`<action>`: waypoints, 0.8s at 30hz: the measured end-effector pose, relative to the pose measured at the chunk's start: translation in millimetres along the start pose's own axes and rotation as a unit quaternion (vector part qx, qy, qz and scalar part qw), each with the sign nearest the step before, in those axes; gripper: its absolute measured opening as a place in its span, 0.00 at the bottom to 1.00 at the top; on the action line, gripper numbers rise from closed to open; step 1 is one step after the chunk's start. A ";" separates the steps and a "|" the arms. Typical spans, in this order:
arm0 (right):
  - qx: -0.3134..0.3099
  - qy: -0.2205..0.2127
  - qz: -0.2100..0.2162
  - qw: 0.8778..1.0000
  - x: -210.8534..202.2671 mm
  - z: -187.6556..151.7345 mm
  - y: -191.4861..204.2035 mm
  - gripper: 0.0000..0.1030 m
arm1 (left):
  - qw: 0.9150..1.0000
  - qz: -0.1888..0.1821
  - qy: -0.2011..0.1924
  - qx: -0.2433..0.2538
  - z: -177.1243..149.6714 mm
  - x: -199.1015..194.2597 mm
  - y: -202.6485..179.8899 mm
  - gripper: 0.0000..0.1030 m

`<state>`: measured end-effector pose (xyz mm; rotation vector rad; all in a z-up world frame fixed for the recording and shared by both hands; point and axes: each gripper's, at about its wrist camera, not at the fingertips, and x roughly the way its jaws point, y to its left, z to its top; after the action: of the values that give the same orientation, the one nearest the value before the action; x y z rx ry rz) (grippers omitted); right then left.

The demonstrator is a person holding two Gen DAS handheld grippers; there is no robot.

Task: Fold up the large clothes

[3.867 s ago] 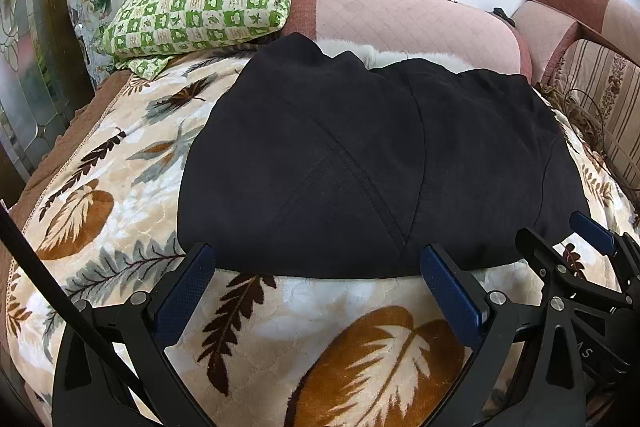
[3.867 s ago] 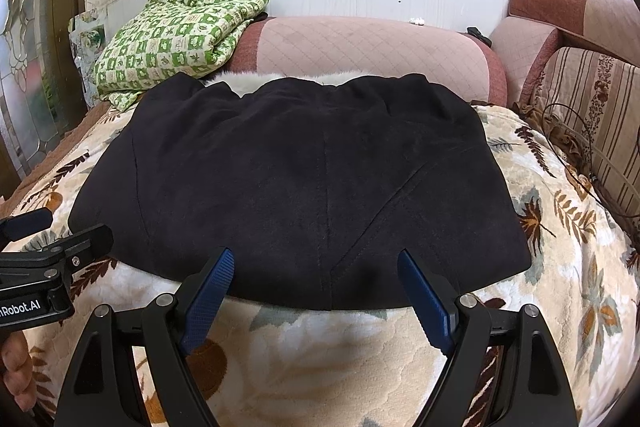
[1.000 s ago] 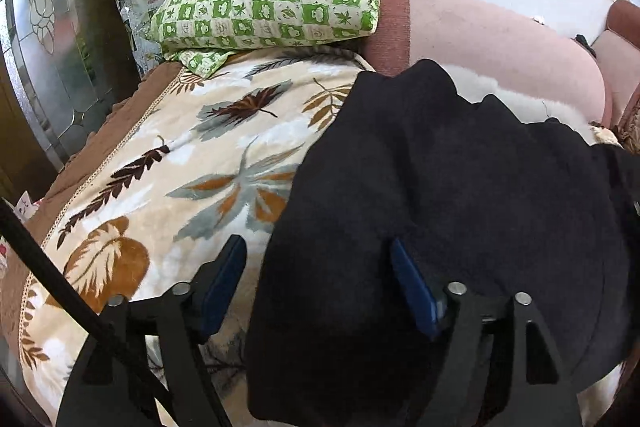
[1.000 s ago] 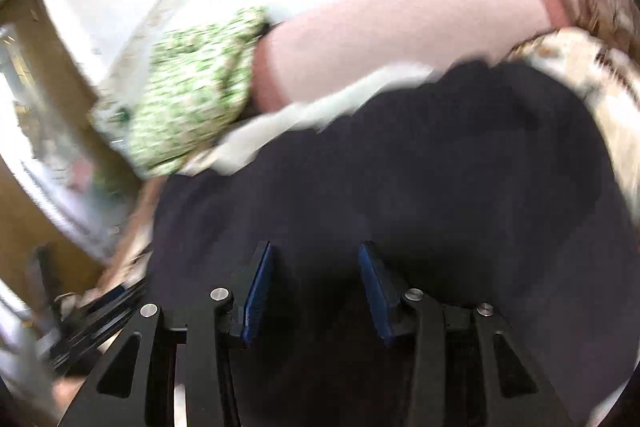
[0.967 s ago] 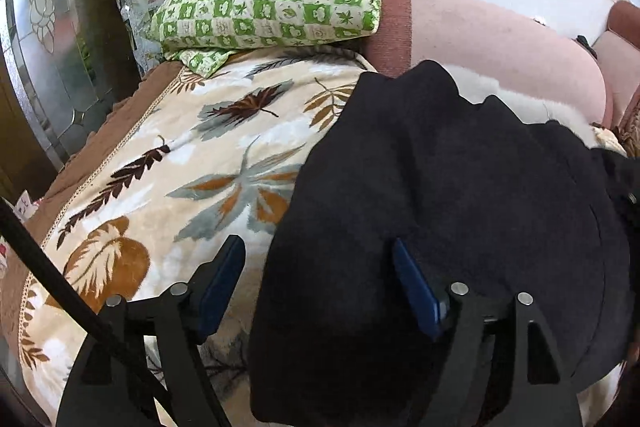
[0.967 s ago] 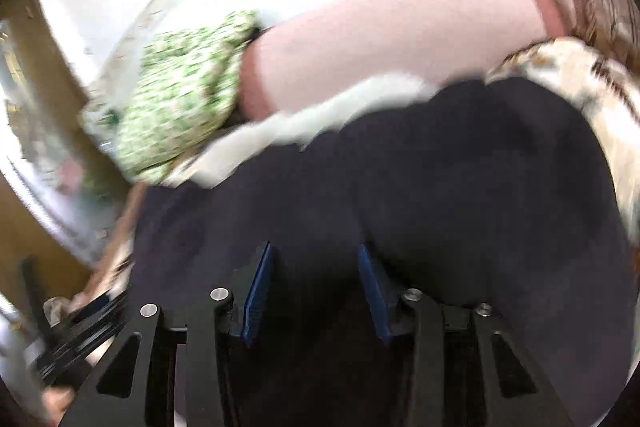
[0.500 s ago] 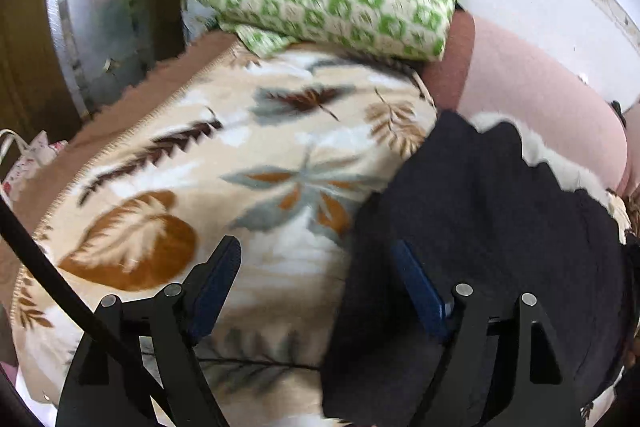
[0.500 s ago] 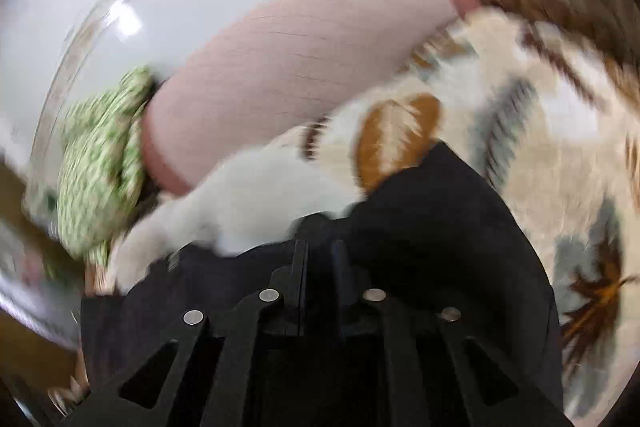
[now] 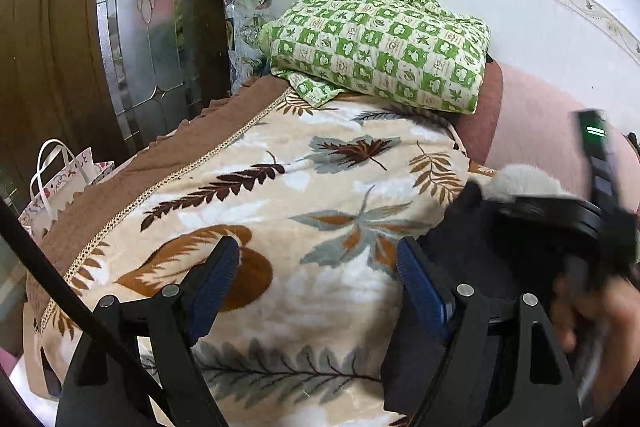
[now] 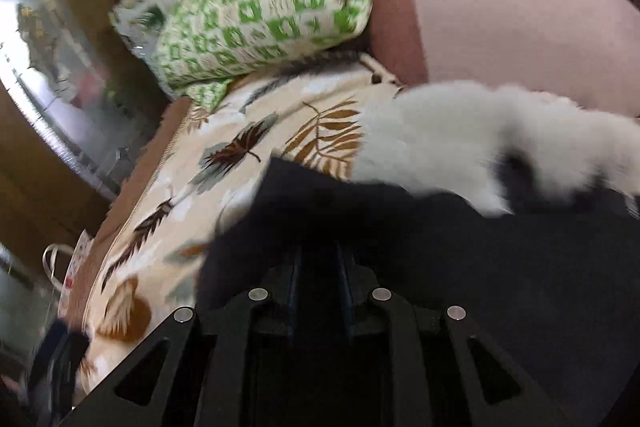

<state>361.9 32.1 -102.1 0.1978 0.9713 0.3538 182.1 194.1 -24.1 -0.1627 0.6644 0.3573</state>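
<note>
A large black garment with a white fur collar (image 10: 448, 139) lies on the leaf-print blanket (image 9: 320, 179). In the left wrist view the garment (image 9: 472, 227) sits at the right, partly behind my right finger. My left gripper (image 9: 320, 267) is open and empty over the blanket. My right gripper (image 10: 318, 267) is shut on a fold of the black garment (image 10: 460, 259); the view is blurred. The right gripper's body and the hand holding it show at the right edge of the left wrist view (image 9: 592, 227).
A green checked quilt (image 9: 380, 39) lies folded at the head of the bed against a pink bolster (image 9: 536, 111). A glass-panelled wooden door (image 9: 152, 19) stands left. A white gift bag (image 9: 60, 179) sits on the floor by the bed's left edge.
The right gripper has shut on the garment and carried it leftward. The left gripper has swung left, off the garment and over bare blanket, still open.
</note>
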 end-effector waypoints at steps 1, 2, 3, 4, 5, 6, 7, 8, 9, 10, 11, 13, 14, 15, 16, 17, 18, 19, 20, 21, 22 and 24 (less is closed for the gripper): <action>0.000 0.015 -0.016 1.000 13.8 6.1 0.9 0.20 | 1.000 0.000 -0.001 0.001 0.7 0.4 -0.6 0.78; -0.003 0.025 -0.026 0.999 21.6 11.4 0.4 0.20 | 1.000 -0.001 -0.002 0.002 0.8 0.5 -1.6 0.78; -0.006 0.037 -0.040 0.999 30.8 14.8 1.3 0.20 | 1.000 -0.004 -0.004 0.004 1.2 0.2 -3.4 0.78; -0.007 0.037 -0.050 0.998 32.1 16.5 4.5 0.20 | 1.000 -0.006 -0.006 0.006 0.7 -0.7 -5.0 0.78; -0.005 0.029 -0.055 0.998 26.7 18.8 5.3 0.20 | 1.000 -0.009 -0.010 0.012 0.1 -2.2 -7.6 0.78; 0.000 0.010 -0.054 0.998 14.4 18.7 7.3 0.20 | 1.000 -0.014 -0.016 0.022 -1.0 -5.3 -11.8 0.79; 0.007 -0.013 -0.047 0.999 -2.1 16.5 7.6 0.21 | 0.999 -0.019 -0.022 0.031 -2.3 -7.8 -15.6 0.81; 0.012 -0.026 -0.041 0.999 -14.9 13.6 9.4 0.26 | 0.998 -0.028 -0.028 0.040 -4.3 -11.3 -19.2 0.82; 0.022 -0.042 -0.028 0.999 -35.4 7.0 7.4 0.29 | 0.998 -0.038 -0.032 0.046 -6.1 -14.5 -22.7 0.82; 0.030 -0.053 -0.016 0.998 -51.5 1.3 4.1 0.36 | 0.997 -0.047 -0.036 0.052 -7.9 -18.2 -26.0 0.82; 0.039 -0.068 -0.004 0.997 -73.7 -10.2 -1.5 0.42 | 0.996 -0.061 -0.040 0.059 -11.4 -24.8 -30.4 0.83; 0.048 -0.088 -0.008 0.995 -114.4 -39.1 -14.3 0.52 | 0.993 -0.086 -0.043 0.067 -18.5 -34.8 -37.5 0.85; 0.047 -0.095 -0.017 0.994 -129.7 -53.2 -19.4 0.57 | 0.992 -0.097 -0.041 0.071 -23.0 -39.8 -42.0 0.86; 0.045 -0.105 -0.032 0.993 -146.4 -70.6 -27.0 0.58 | 0.991 -0.107 -0.039 0.074 -27.3 -44.1 -46.3 0.86; 0.041 -0.117 -0.053 0.991 -163.4 -91.5 -36.1 0.60 | 0.989 -0.117 -0.035 0.079 -32.3 -47.9 -51.3 0.86; 0.037 -0.126 -0.074 0.989 -176.0 -107.6 -42.8 0.63 | 0.988 -0.126 -0.029 0.090 -39.4 -52.2 -59.0 0.86; 0.034 -0.138 -0.101 0.985 -189.9 -126.8 -52.5 0.64 | 0.986 -0.131 -0.023 0.099 -45.9 -55.4 -65.8 0.86; 0.032 -0.145 -0.122 0.981 -200.0 -140.8 -59.8 0.66 | 0.985 -0.134 -0.021 0.106 -50.6 -58.1 -71.0 0.86; 0.032 -0.150 -0.144 0.978 -209.6 -159.4 -70.0 0.69 | 0.983 -0.137 -0.015 0.119 -59.1 -61.6 -79.9 0.86; 0.036 -0.153 -0.160 0.975 -216.8 -175.5 -80.0 0.69 | 0.982 -0.138 -0.012 0.130 -65.5 -64.1 -86.9 0.86; 0.041 -0.154 -0.169 0.973 -221.1 -186.9 -87.2 0.70 | 0.981 -0.138 -0.010 0.136 -70.0 -65.8 -92.0 0.86; 0.056 -0.154 -0.183 0.969 -228.5 -210.9 -104.7 0.70 | 0.978 -0.140 0.001 0.155 -82.8 -70.0 -106.0 0.86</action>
<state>90.3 -150.1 -76.2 0.1663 0.7019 -0.0716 123.3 55.4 -40.9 0.0419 0.6810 -0.0204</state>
